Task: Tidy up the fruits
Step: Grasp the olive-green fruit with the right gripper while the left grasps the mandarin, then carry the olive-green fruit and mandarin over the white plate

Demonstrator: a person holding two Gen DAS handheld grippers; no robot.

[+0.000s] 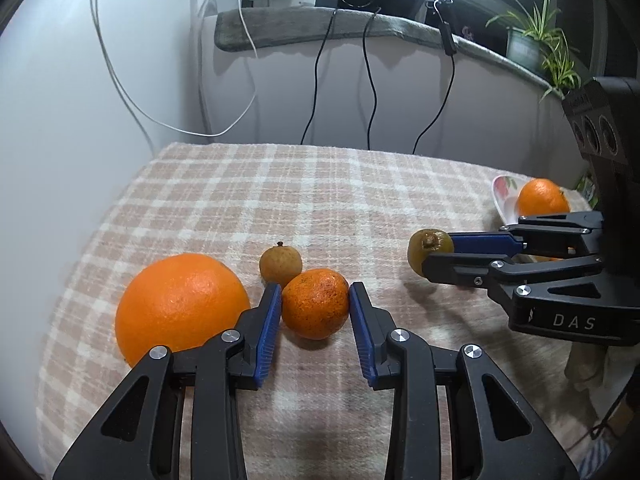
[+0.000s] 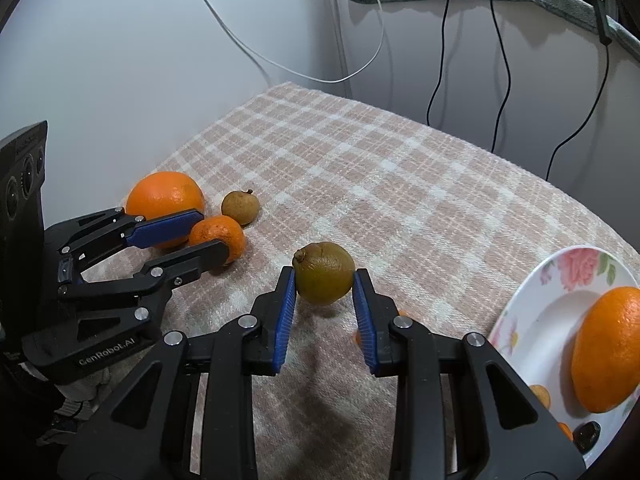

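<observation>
My left gripper (image 1: pixel 314 294) is shut on a small mandarin (image 1: pixel 315 303) that rests on the checked cloth. A big orange (image 1: pixel 182 304) lies just left of it and a small brown fruit (image 1: pixel 280 266) just behind. My right gripper (image 2: pixel 324 276) is shut on an olive-brown fruit (image 2: pixel 324 273) and holds it above the cloth; it also shows in the left wrist view (image 1: pixel 429 254). A flowered white plate (image 2: pixel 536 320) at the right holds an orange (image 2: pixel 608 348) and some small fruit pieces.
The table has a pink checked cloth (image 1: pixel 320 200) and stands against a white wall. Cables (image 1: pixel 372 80) hang behind the table's far edge. A shelf with a potted plant (image 1: pixel 532 40) runs along the back right.
</observation>
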